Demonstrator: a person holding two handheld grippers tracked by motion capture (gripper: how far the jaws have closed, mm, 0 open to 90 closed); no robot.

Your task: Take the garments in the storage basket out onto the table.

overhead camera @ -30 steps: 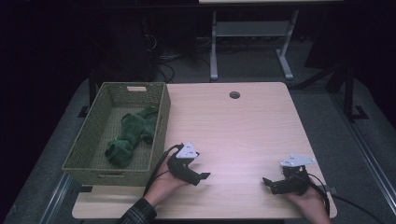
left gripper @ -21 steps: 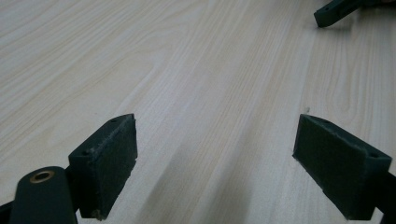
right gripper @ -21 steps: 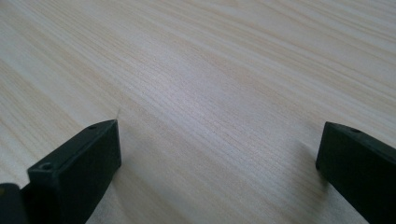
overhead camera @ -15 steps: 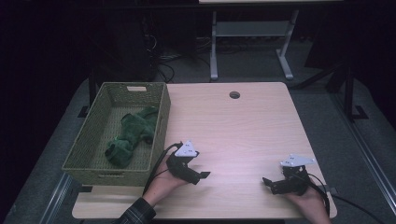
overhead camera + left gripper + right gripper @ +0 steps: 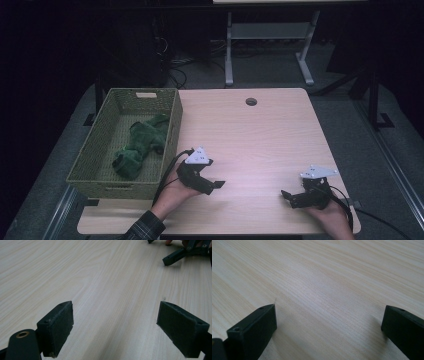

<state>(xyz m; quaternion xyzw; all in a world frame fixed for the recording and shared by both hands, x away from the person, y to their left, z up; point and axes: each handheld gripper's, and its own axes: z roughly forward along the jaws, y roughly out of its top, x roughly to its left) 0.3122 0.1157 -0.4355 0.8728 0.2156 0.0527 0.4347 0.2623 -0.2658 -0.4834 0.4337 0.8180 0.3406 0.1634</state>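
Taking the woven basket (image 5: 102, 150) as the landmark, it sits at the left edge of the wooden bench (image 5: 260, 135), and a green plush toy (image 5: 140, 145) lies inside it, stretched from the far right corner toward the near left, touching the basket floor. The left gripper (image 5: 212, 186) rests on the bench just beside the basket's near right corner — its jaws are spread wide with nothing between them, and in the left gripper view (image 5: 113, 325) bare wood grain runs between the two black pads. The right gripper (image 5: 290, 196) lies well apart from the basket, toward the near right corner of the bench, pointing back toward the basket side; it too is released, jaws apart over bare wood in the right gripper view (image 5: 329, 332). Neither gripper touches the toy. A round cable hole (image 5: 251, 101) sits at the far edge of the bench, off to the right of the basket.
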